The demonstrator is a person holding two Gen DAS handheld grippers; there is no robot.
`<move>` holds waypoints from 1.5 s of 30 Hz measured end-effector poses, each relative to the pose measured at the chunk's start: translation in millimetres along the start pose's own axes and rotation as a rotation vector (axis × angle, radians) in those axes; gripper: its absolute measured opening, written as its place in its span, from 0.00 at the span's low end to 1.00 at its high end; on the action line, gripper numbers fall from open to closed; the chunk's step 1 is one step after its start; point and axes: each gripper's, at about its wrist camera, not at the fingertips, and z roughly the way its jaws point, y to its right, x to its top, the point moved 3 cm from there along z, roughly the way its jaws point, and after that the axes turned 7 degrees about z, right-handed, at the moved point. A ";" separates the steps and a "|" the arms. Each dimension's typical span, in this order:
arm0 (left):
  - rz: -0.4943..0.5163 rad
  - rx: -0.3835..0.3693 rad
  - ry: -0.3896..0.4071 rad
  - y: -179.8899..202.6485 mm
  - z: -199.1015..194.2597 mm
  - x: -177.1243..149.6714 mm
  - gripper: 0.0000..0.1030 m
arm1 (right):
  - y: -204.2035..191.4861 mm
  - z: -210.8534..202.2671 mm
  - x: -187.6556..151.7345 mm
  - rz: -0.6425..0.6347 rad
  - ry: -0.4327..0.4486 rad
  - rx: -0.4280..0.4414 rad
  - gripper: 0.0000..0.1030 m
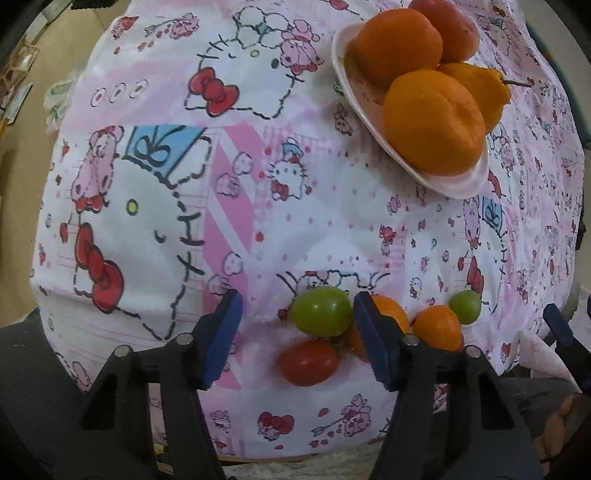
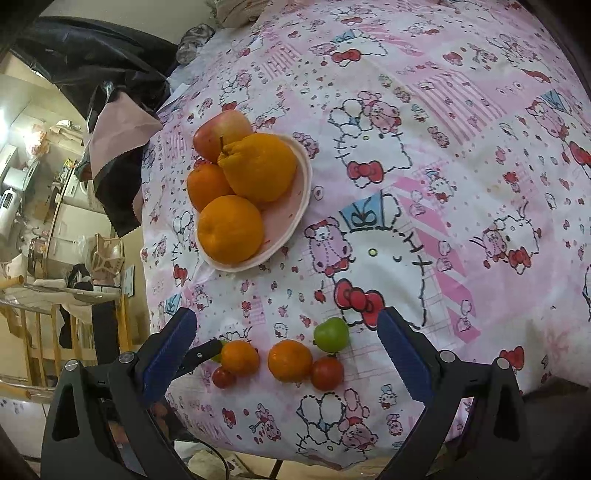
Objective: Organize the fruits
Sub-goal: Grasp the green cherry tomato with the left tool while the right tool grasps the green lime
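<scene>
Near the table's front edge, the left gripper (image 1: 297, 339) hangs with jaws parted around a green tomato (image 1: 320, 311) and a red tomato (image 1: 308, 362) — neither pad pressing. The right gripper (image 2: 286, 354) stands wide, empty, over two small oranges (image 2: 290, 360). Farther back, toward the far edge — a plate (image 2: 291, 218) heaped with big oranges (image 2: 231, 229) and an apple (image 2: 221, 133).

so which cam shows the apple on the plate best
The right wrist view: the apple sits at the back of the plate, its red-and-yellow skin mostly clear of the oranges. In the left wrist view the apple lies at the top edge, cropped and half hidden behind an orange.
</scene>
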 end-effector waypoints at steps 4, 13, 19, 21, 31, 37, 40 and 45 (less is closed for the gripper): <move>-0.024 -0.033 -0.016 1.3 2.3 0.1 0.43 | 8.2 0.4 1.3 0.016 -0.008 -0.014 0.97; -0.095 -0.118 -0.034 -2.7 7.0 1.8 0.26 | 13.1 4.0 -0.6 0.019 -0.014 -0.047 0.97; -0.049 -0.084 0.009 -1.2 0.1 0.6 0.25 | 14.6 9.1 -1.7 0.016 -0.025 -0.065 0.97; -0.030 -0.056 0.042 -2.7 -10.1 0.0 0.25 | 14.6 16.7 -3.8 0.012 -0.072 -0.035 0.88; 0.020 0.036 0.109 -7.6 -27.6 8.4 0.25 | 7.7 80.8 -25.1 -0.127 -0.252 -0.208 0.59; 0.040 0.053 0.120 -2.8 -28.8 9.4 0.26 | 10.0 94.5 -31.2 -0.190 -0.274 -0.292 0.32; 0.042 0.053 0.126 0.1 -28.4 9.6 0.26 | 9.0 91.9 -31.3 -0.215 -0.263 -0.294 0.30; 0.060 0.069 0.147 2.8 -32.4 9.7 0.26 | 4.7 70.6 -19.3 -0.196 -0.178 -0.236 0.29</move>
